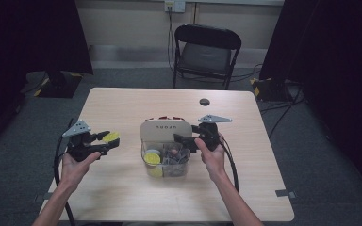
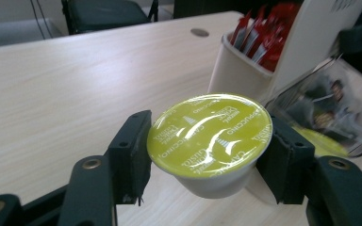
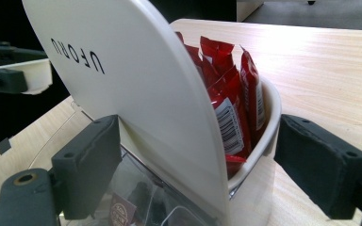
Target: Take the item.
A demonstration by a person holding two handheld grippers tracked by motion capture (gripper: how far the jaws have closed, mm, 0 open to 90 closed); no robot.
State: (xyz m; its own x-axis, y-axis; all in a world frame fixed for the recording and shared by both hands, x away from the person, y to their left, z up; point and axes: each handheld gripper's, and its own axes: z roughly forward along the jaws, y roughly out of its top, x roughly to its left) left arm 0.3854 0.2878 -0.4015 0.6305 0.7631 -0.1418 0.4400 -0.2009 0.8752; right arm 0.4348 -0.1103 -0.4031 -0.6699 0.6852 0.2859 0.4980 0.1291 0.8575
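A: Where is the coffee capsule (image 2: 210, 141)?

B: In the left gripper view it sits low in the middle of the frame, clenched between the two black jaws of the left gripper (image 2: 207, 155), one pad on each side of its white cup. Its yellow-green foil lid faces up and the printing on it reads "cappuccino". It hangs above the worktop (image 2: 75, 84), not resting on it.

A: And from above?

B: In the high view the left gripper (image 1: 107, 141) is at the left of centre, well apart from the organiser (image 1: 166, 136), which stands in the middle of the worktop. The capsule shows there as a yellow spot at the jaw tips.

A: What about the other hand?

B: The right gripper (image 1: 181, 140) is at the organiser's right side. In the right gripper view its jaws stand released and apart, one on each side of the organiser's white curved panel and back compartment; the right pad is clear of the wall, and whether the left one touches I cannot tell.

A: What is in it?

B: Red sachets (image 3: 226, 89) stand upright in the white back compartment. The clear front compartment (image 1: 167, 162) holds another yellow capsule and some darker items.
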